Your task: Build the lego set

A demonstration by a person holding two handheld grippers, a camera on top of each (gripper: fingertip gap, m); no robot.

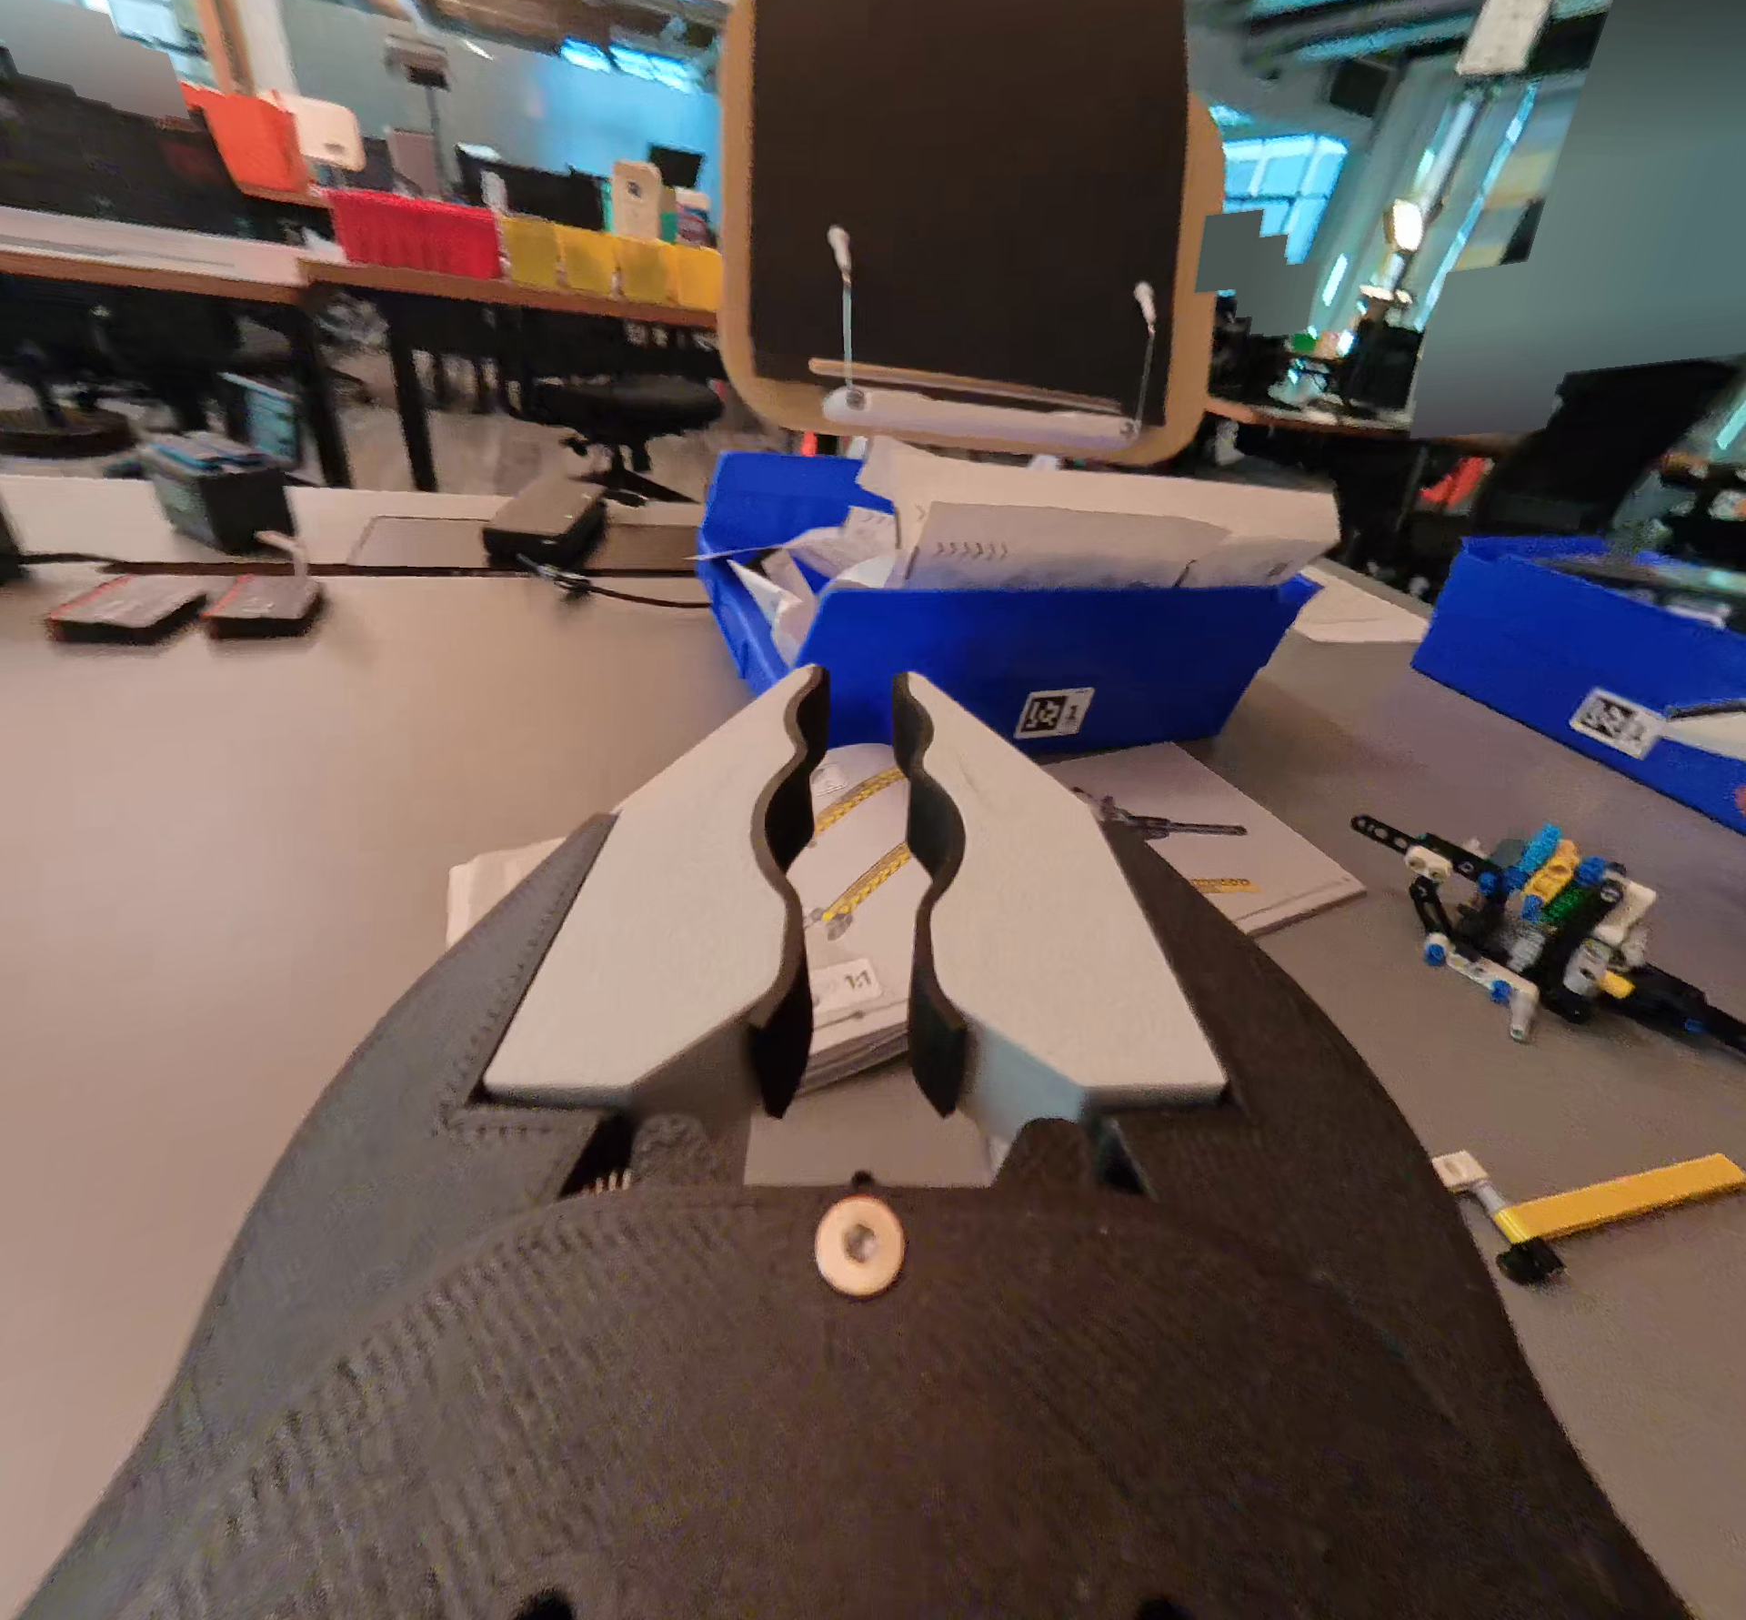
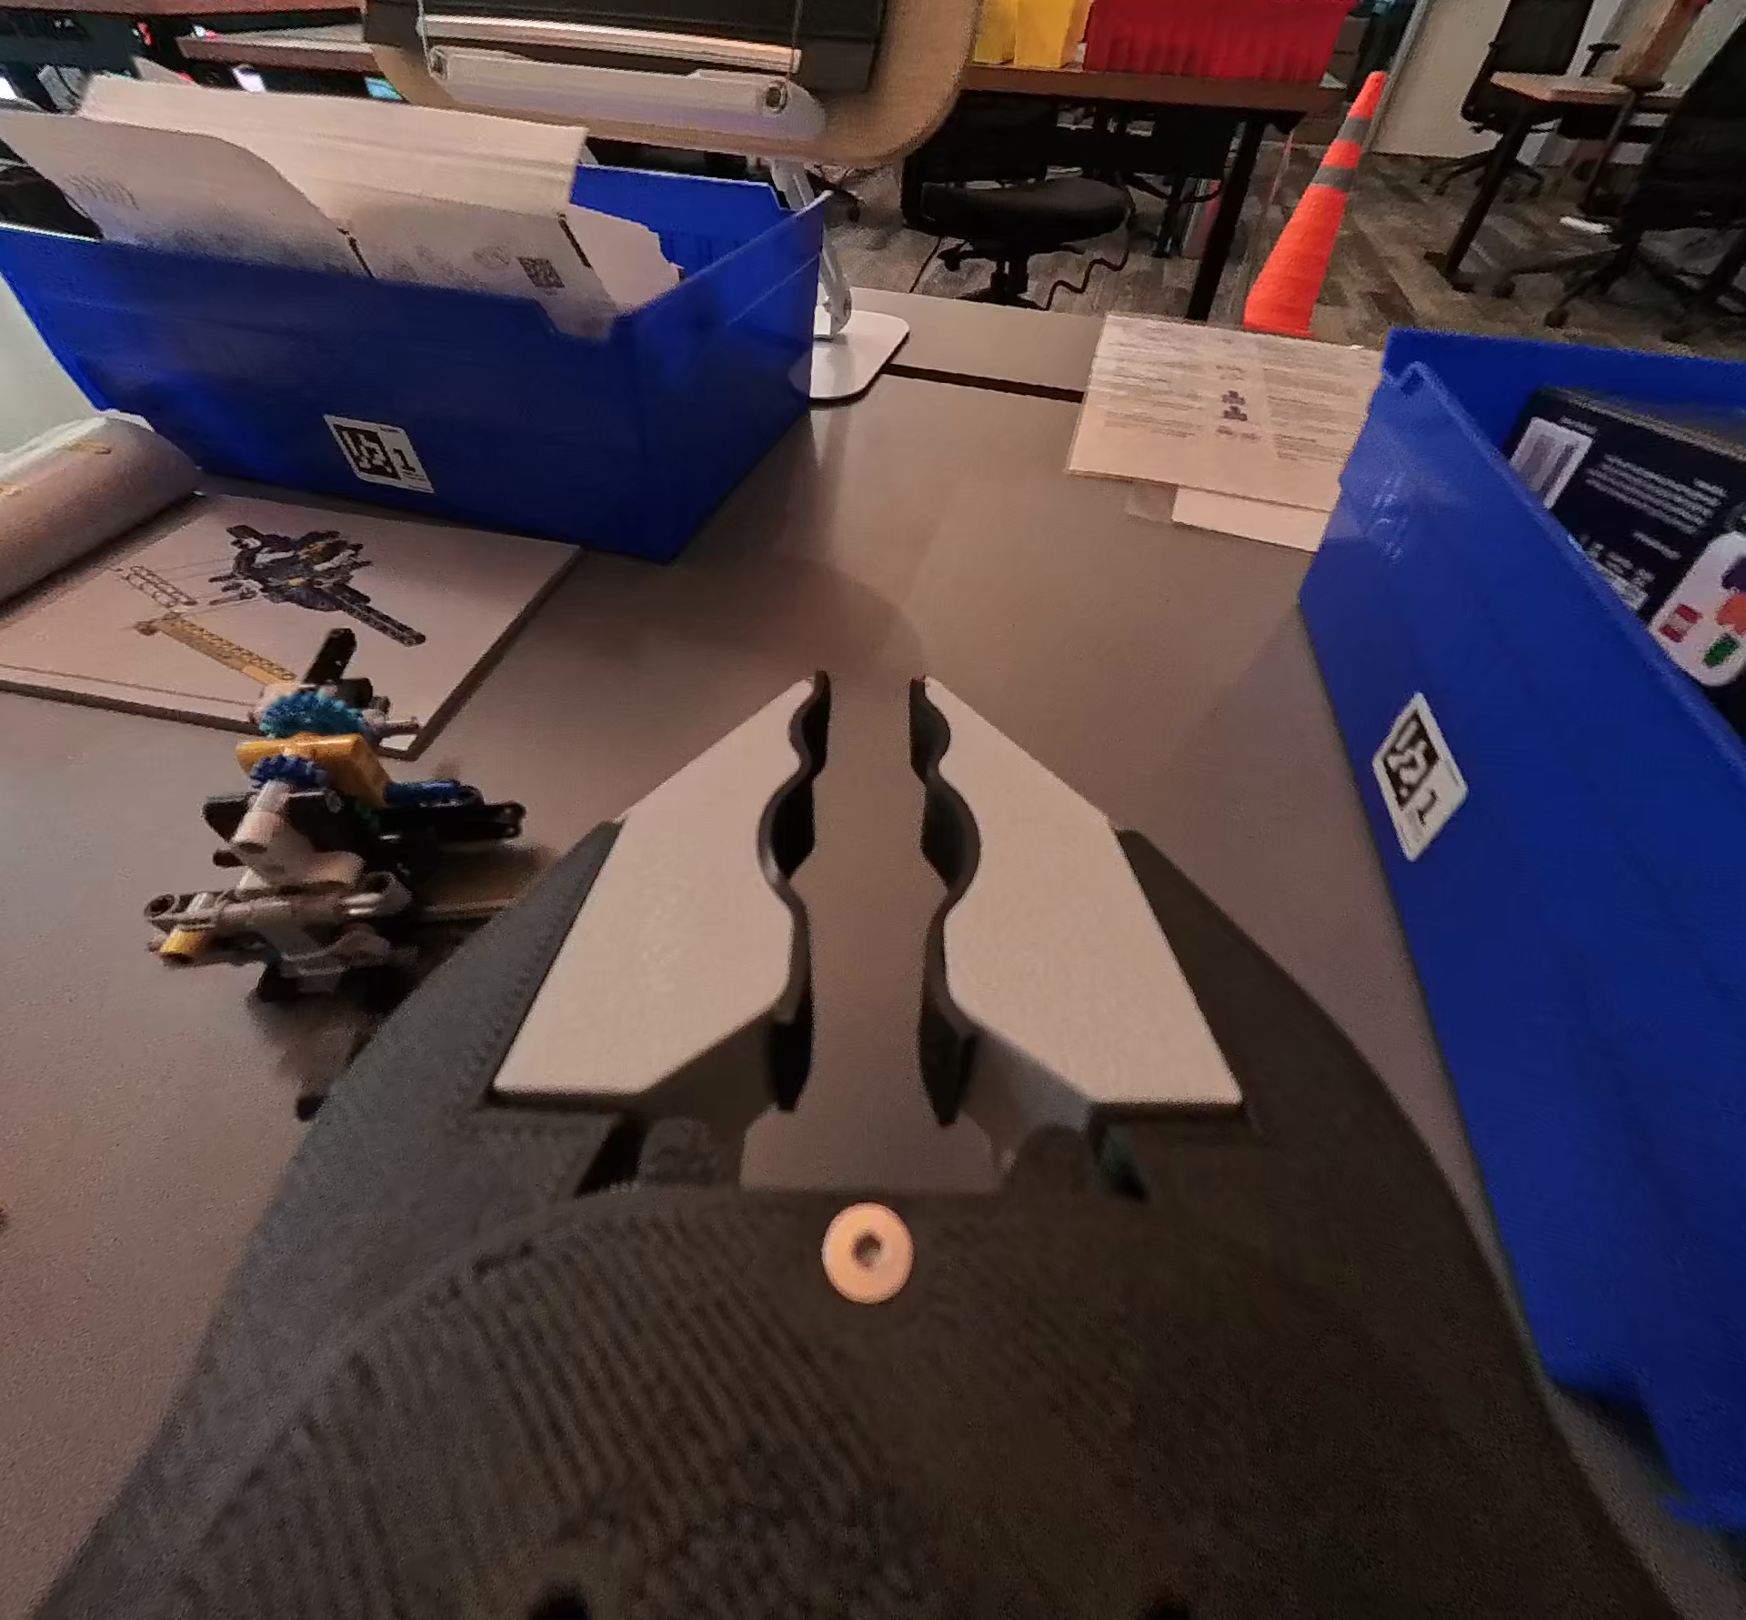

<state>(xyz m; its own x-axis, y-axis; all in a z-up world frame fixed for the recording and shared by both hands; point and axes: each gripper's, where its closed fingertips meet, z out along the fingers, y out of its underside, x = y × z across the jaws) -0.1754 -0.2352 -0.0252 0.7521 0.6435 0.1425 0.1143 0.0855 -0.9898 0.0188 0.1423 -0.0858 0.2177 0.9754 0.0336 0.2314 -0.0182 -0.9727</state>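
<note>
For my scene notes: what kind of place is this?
Probably an open office or lab workspace: long tables with coloured bins, rolling office chairs, and an orange traffic cone on the floor.

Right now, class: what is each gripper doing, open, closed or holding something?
Left gripper: open, empty, above the booklet.
Right gripper: open, empty, over bare table.

Bare table [image 2: 992, 535] lies between two blue bins [image 2: 472, 384] [image 2: 1512, 819].
</note>
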